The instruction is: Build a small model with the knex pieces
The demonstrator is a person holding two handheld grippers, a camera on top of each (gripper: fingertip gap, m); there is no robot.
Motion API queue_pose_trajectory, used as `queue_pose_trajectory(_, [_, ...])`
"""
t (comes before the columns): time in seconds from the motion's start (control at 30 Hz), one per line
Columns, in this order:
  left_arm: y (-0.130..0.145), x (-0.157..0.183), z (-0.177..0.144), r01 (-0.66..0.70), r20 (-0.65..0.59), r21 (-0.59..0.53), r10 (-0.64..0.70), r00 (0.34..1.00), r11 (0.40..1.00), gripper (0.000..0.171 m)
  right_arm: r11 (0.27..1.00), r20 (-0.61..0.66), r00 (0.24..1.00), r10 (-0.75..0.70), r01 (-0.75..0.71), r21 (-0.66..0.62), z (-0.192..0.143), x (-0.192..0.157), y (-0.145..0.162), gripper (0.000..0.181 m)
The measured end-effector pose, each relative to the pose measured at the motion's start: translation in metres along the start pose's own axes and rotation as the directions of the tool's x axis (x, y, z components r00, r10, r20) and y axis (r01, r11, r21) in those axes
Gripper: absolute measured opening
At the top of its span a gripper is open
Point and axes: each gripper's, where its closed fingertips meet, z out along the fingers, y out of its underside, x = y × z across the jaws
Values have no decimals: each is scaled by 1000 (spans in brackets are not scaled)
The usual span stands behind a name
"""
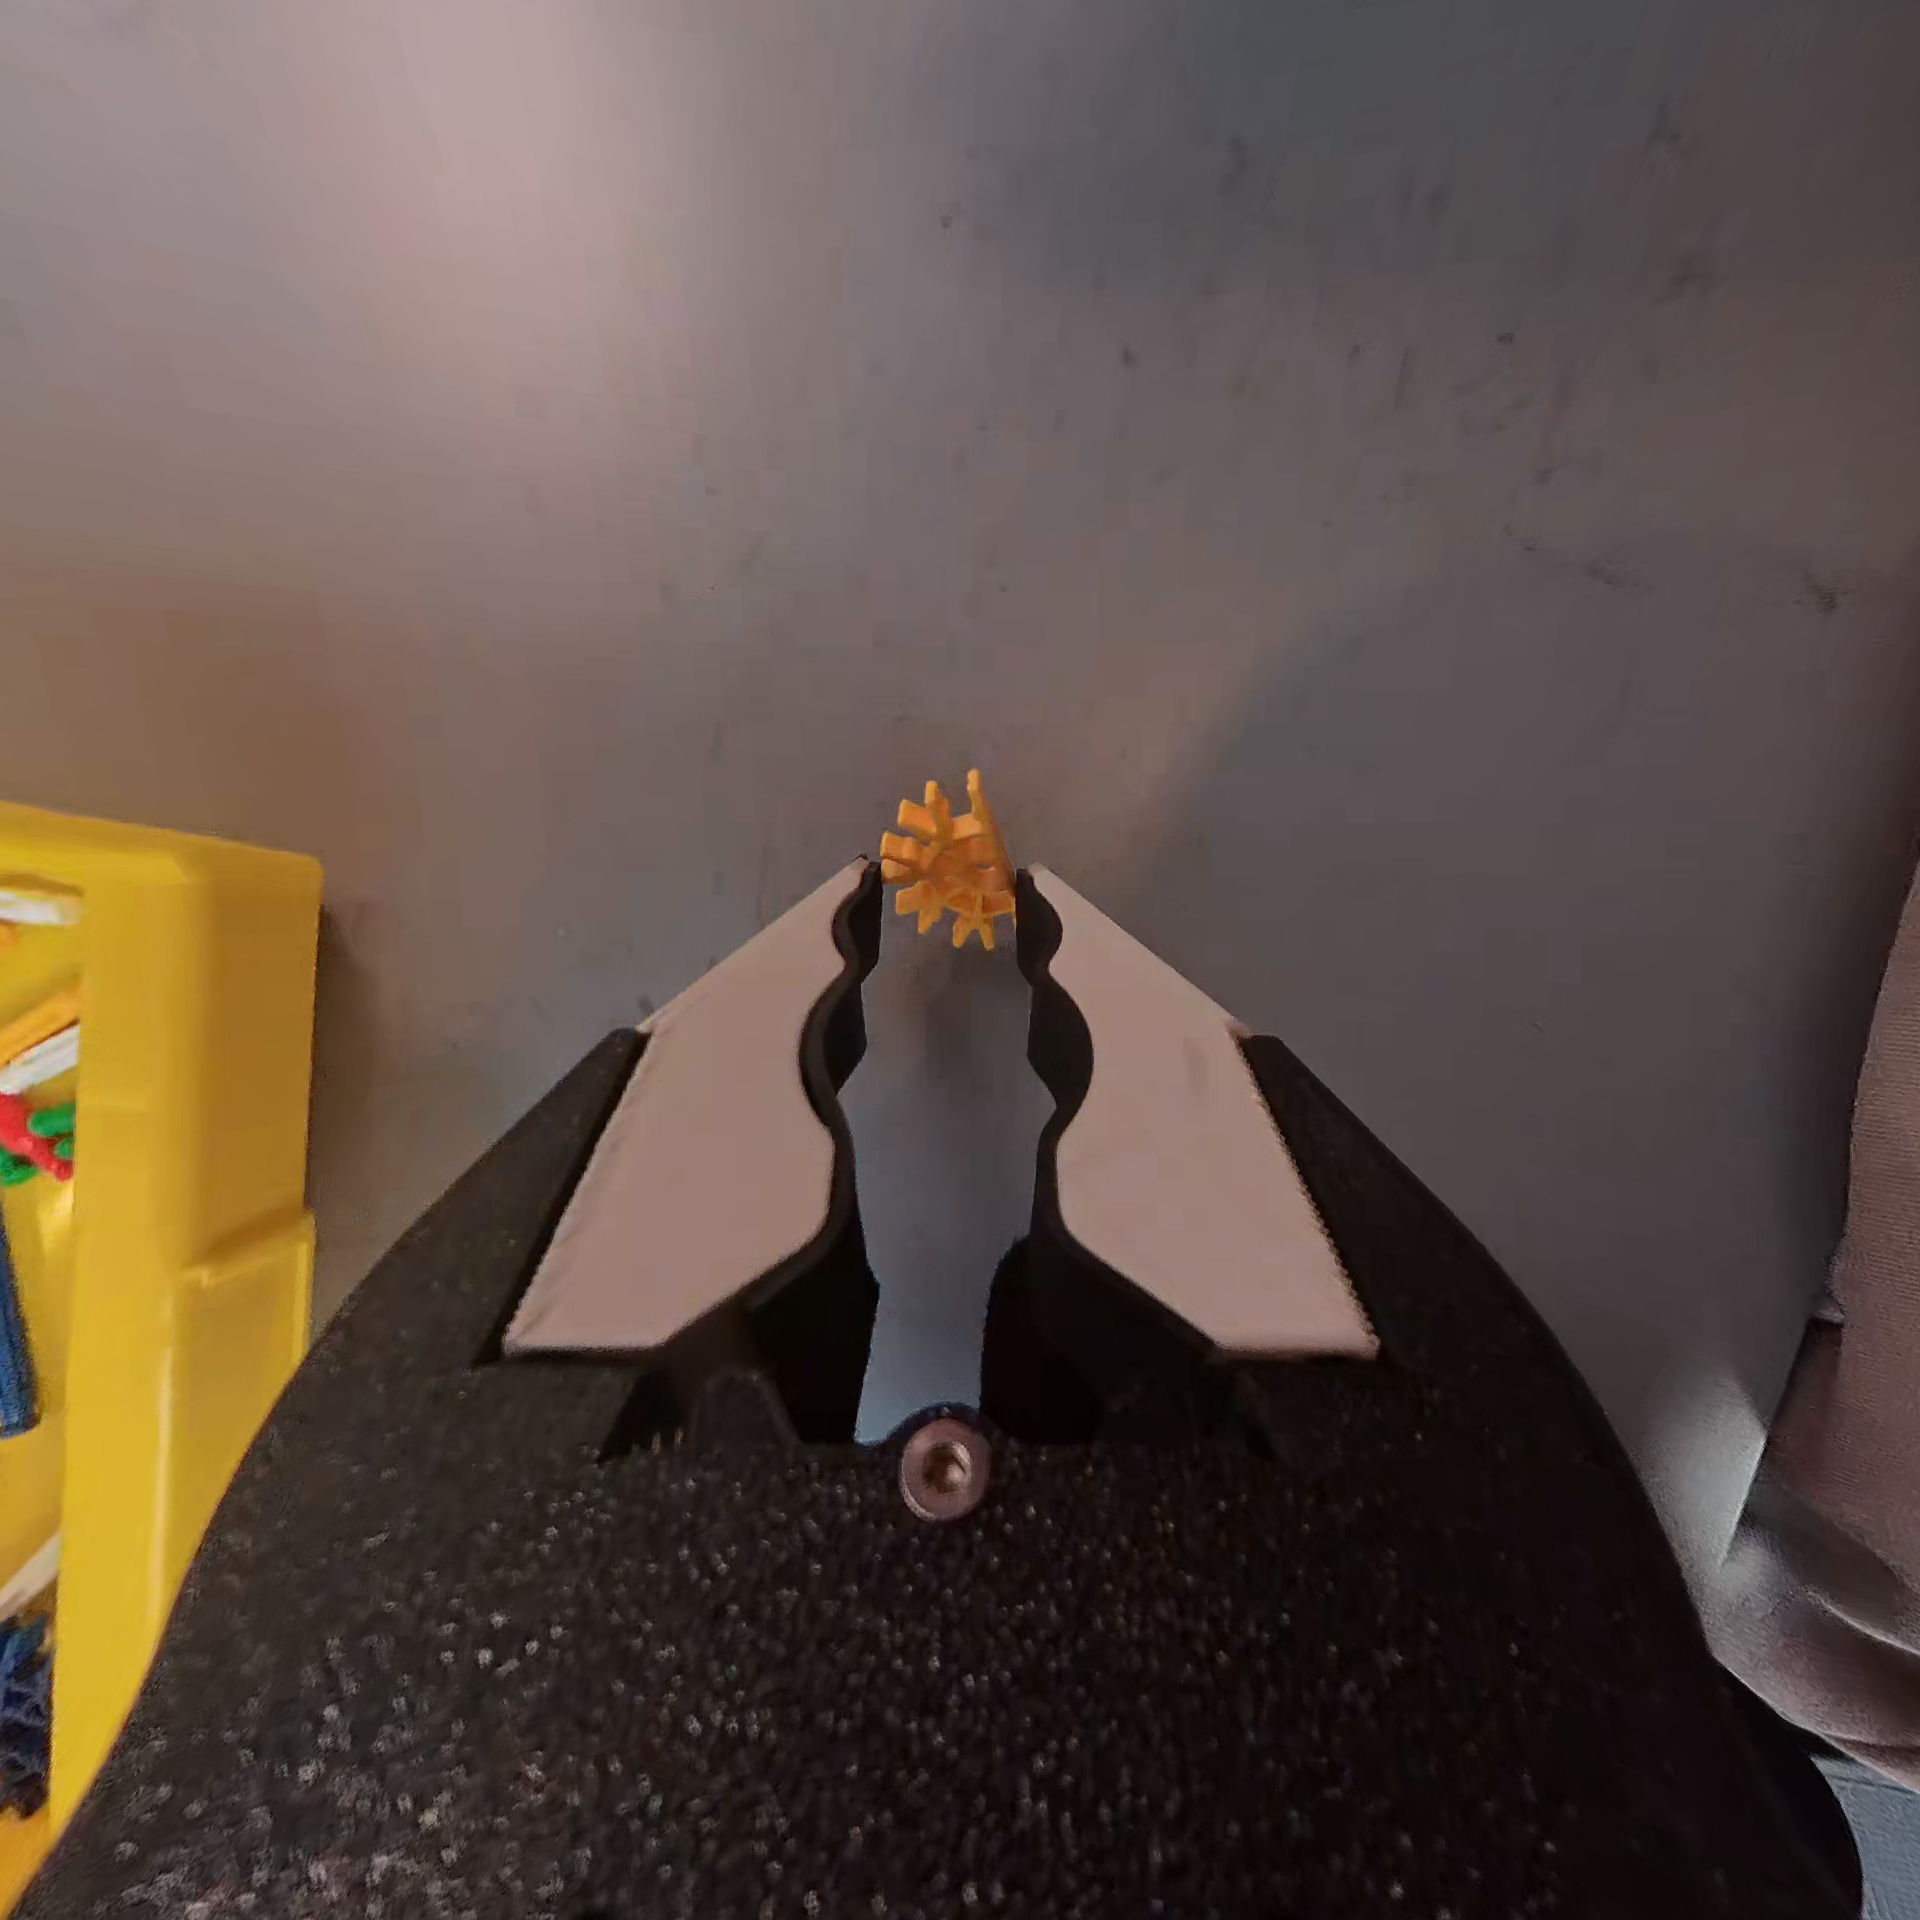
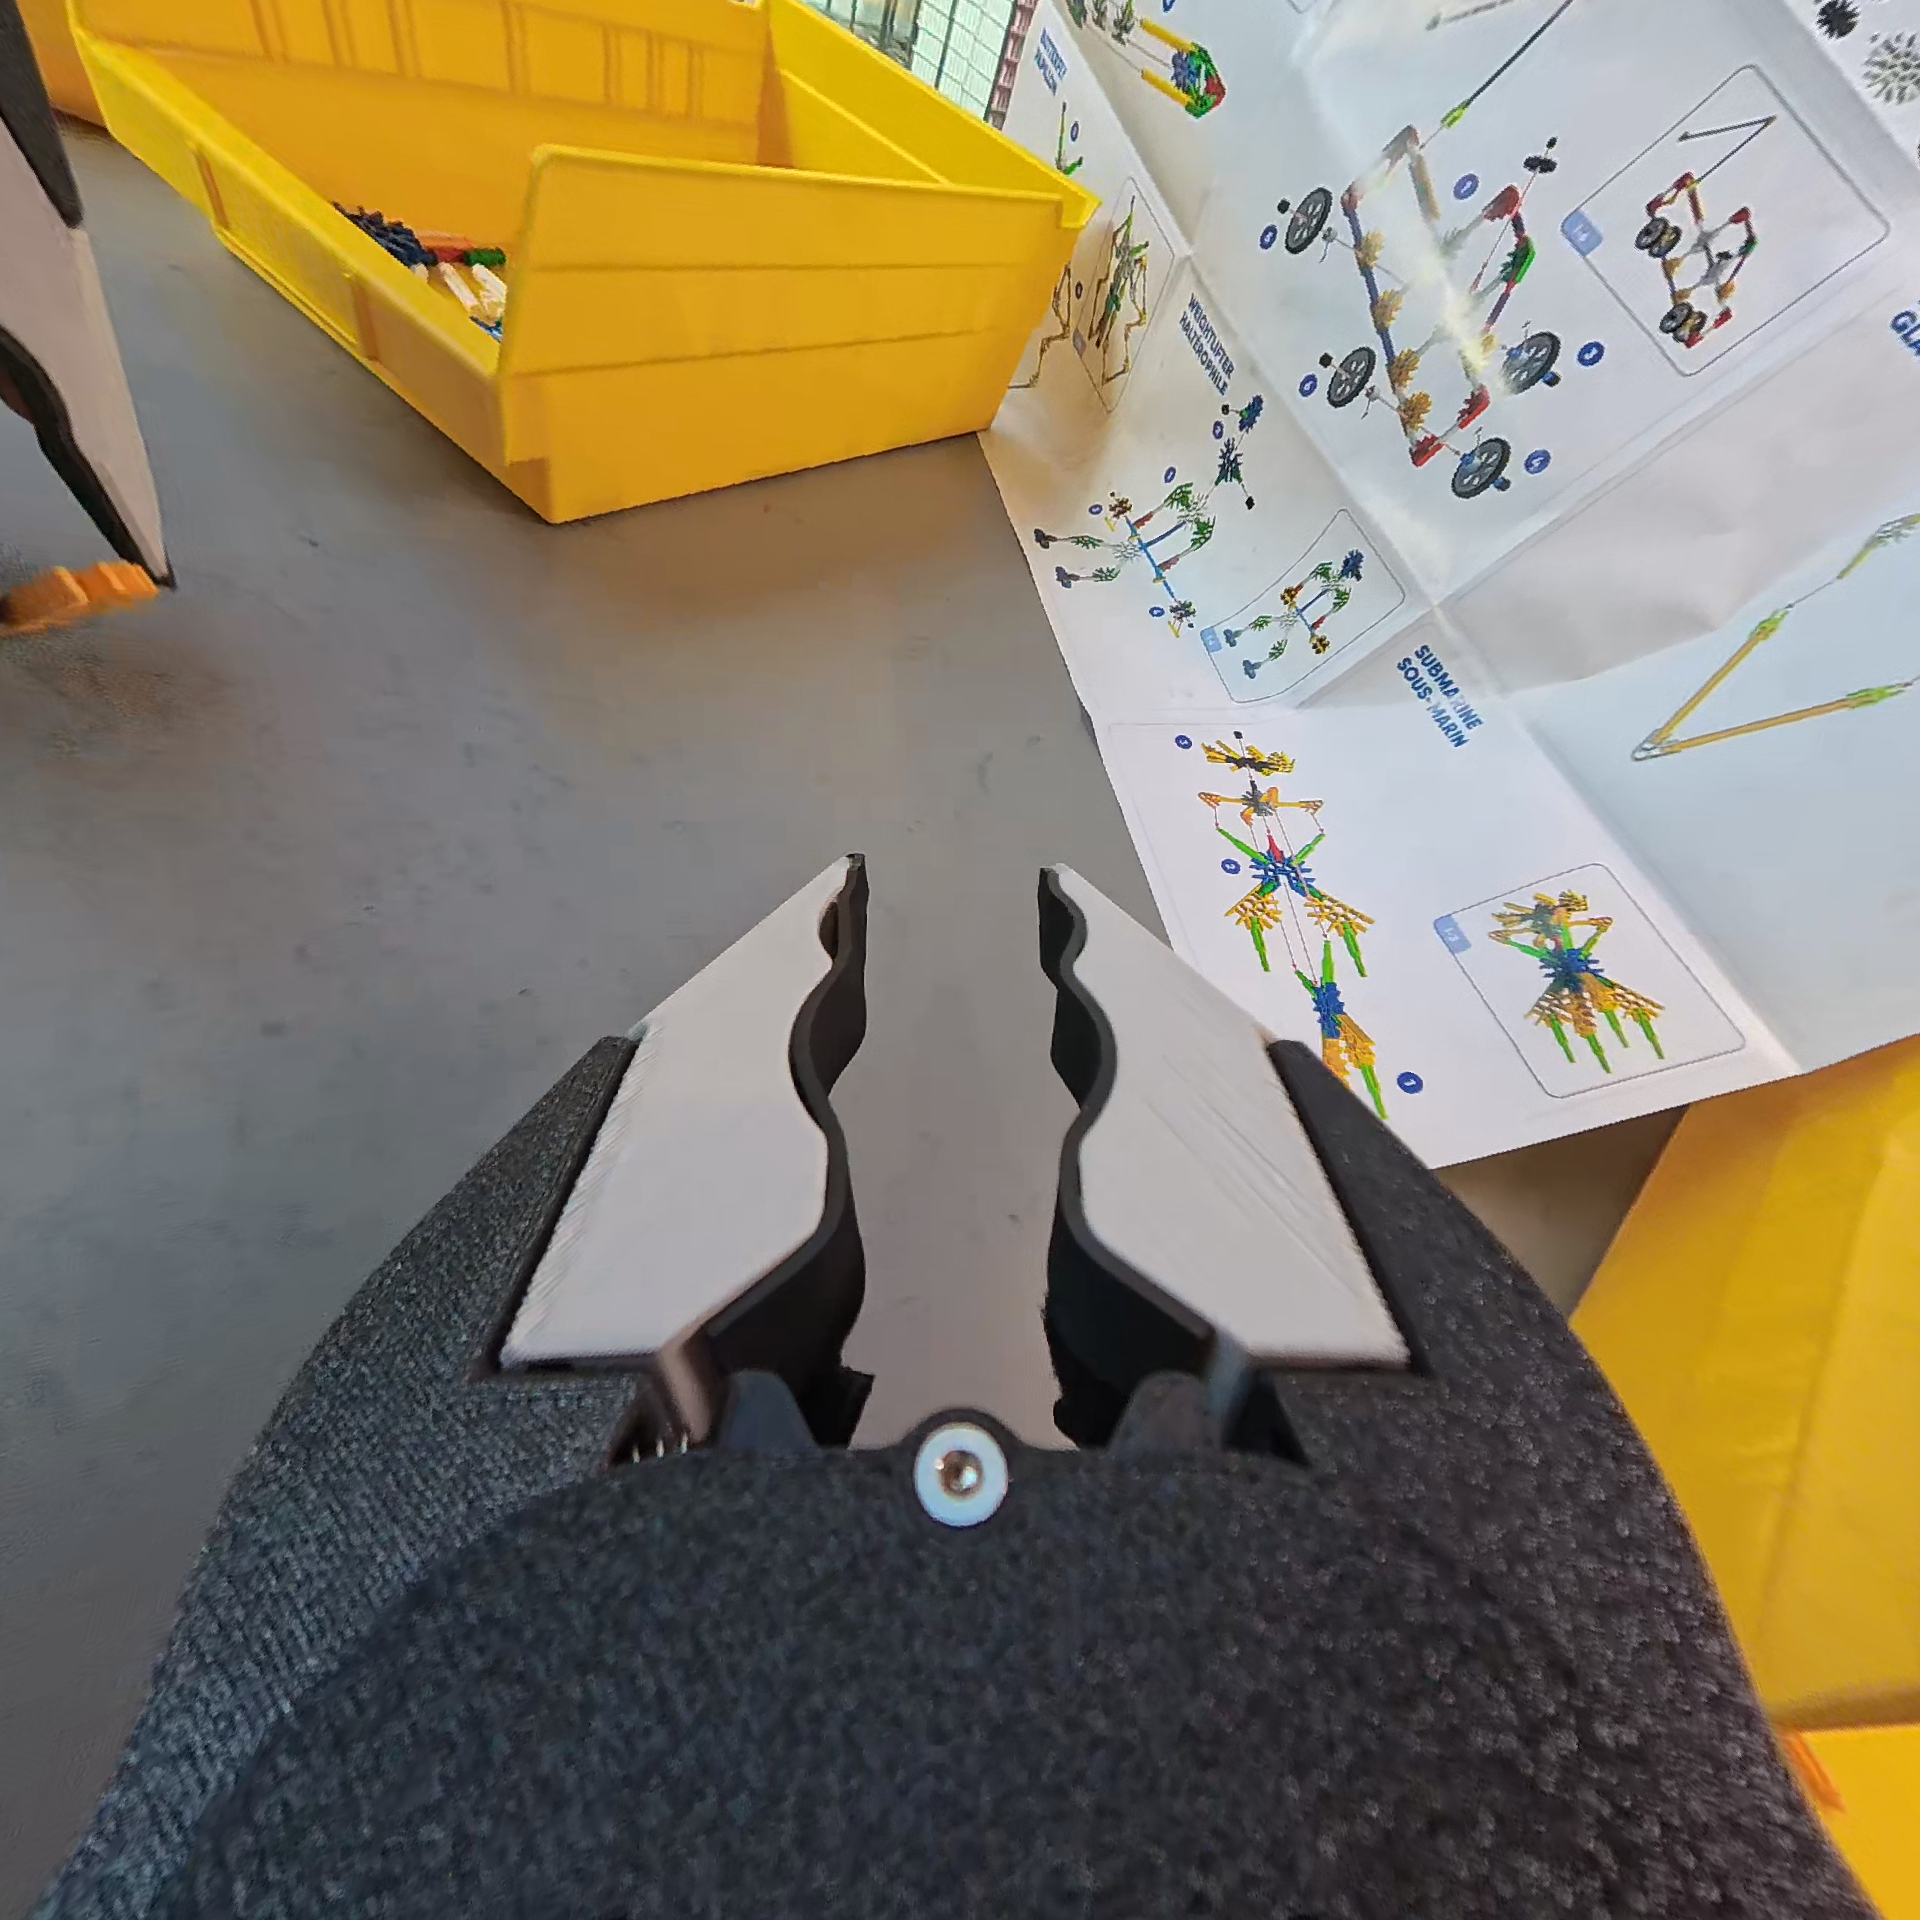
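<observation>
My left gripper (image 1: 948, 881) is shut on a small orange toothed connector piece (image 1: 948, 868), pinched between its fingertips just above the grey table (image 1: 1039, 416). In the right wrist view the left gripper's finger (image 2: 94, 416) shows at the far left edge with the orange piece (image 2: 73, 594) at its tip, close to the table. My right gripper (image 2: 953, 883) is open and empty, hovering over bare grey table (image 2: 520, 779) between the yellow bin and the instruction sheet.
A yellow bin (image 2: 748, 312) holding several coloured building pieces stands ahead of the right gripper; it also shows at the left edge of the left wrist view (image 1: 187, 1195). A folded picture instruction sheet (image 2: 1507, 582) lies at right. Another yellow bin (image 2: 1766, 1403) sits at lower right. A grey sleeve (image 1: 1860, 1351) is at the right edge. The grippers' ends are close to 20 cm from one another.
</observation>
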Motion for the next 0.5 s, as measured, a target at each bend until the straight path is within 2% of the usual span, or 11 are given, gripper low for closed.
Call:
queue_pose_trajectory(0.2, [-19, 4, 20, -48, -5, 23, 48, 999, 999, 26, 1000, 7, 1000, -19, 19, -11, 2, -3, 2, 30])
queue_pose_trajectory(0.3, [-25, 5, 15, -40, -14, 82, 41, 999, 996, 30, 1000, 7, 1000, -28, 28, -14, 2, -4, 2, 30])
queue_pose_trajectory(0.4, [-35, -7, -23, 1, 25, 204, -6, 1000, 979, 34, 1000, -1, 1000, -25, 25, -14, 1, -2, 2, 30])
queue_pose_trajectory(0.5, [-18, -56, -103, 54, 223, 278, -120, 967, 959, 37, 1000, -1, 1000, -8, 8, -4, -1, 0, 1, 30])
